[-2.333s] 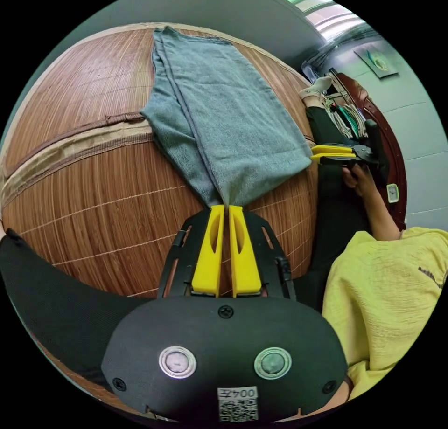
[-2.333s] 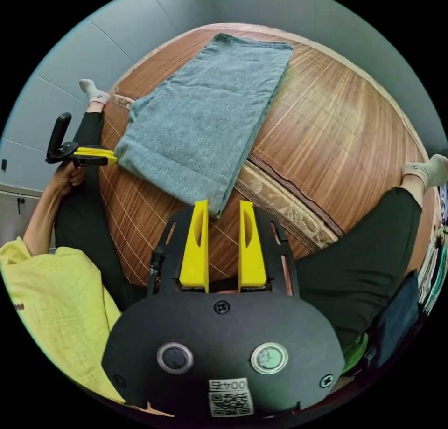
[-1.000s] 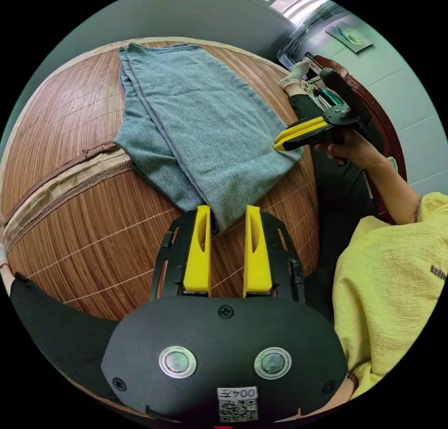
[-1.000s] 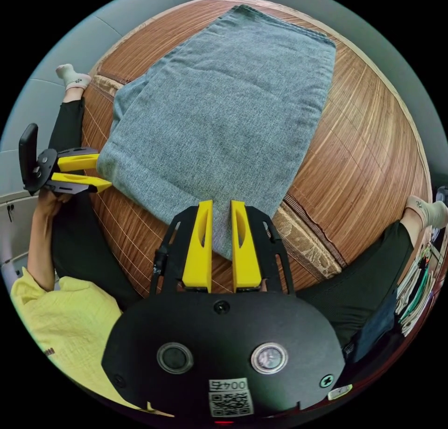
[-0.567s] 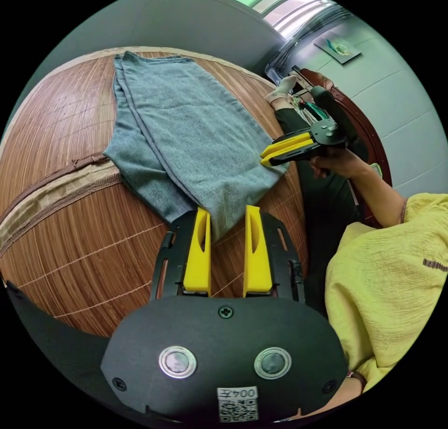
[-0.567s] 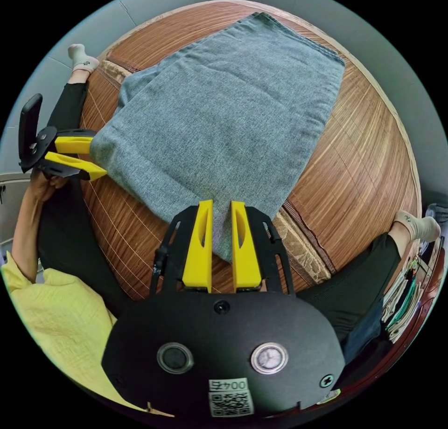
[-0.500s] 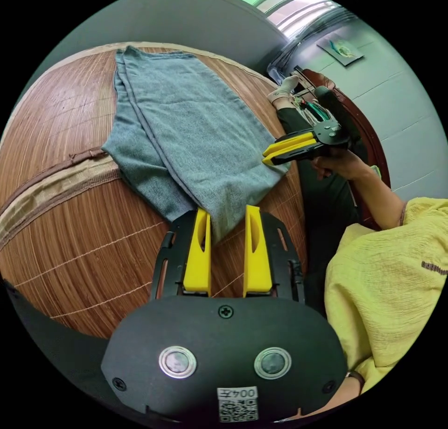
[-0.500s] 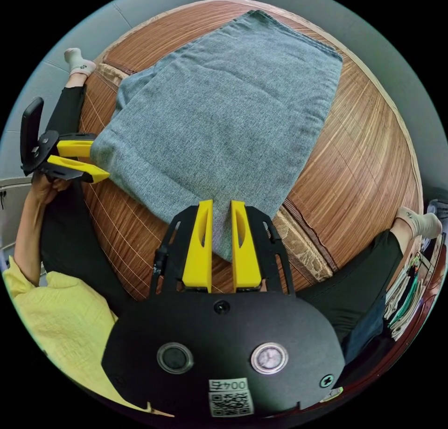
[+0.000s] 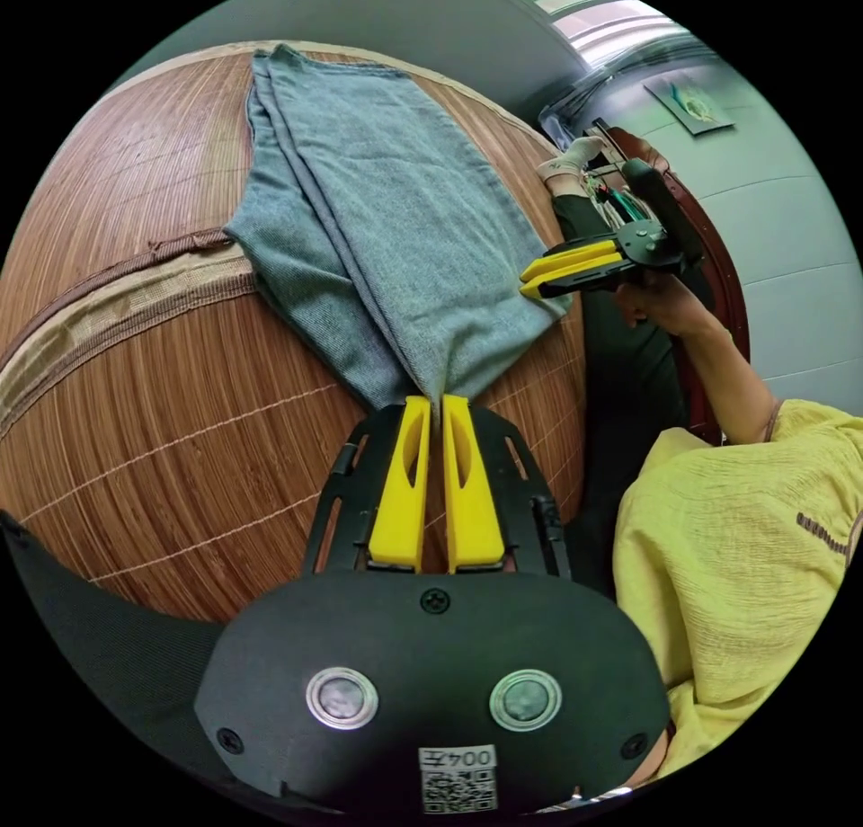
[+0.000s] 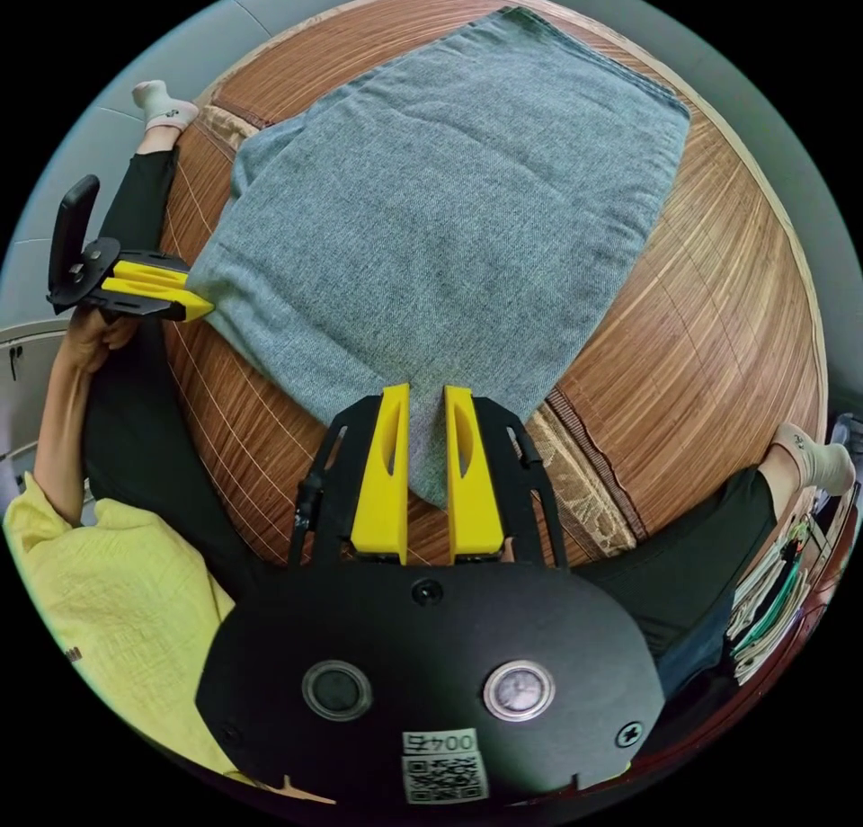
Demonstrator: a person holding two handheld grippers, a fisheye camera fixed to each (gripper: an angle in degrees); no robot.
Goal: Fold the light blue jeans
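On the bamboo mat (image 9: 162,395) by grey walls (image 9: 422,18), both claws pinch corners of the jeans (image 10: 449,207).

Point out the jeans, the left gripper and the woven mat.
jeans (image 10: 449,207): right gripper view, middle of the folded top layer.
left gripper (image 9: 436,404): left gripper view, midway between its yellow tips, at the jeans' corner.
woven mat (image 9: 153,413): left gripper view, bare slats beside the jeans.
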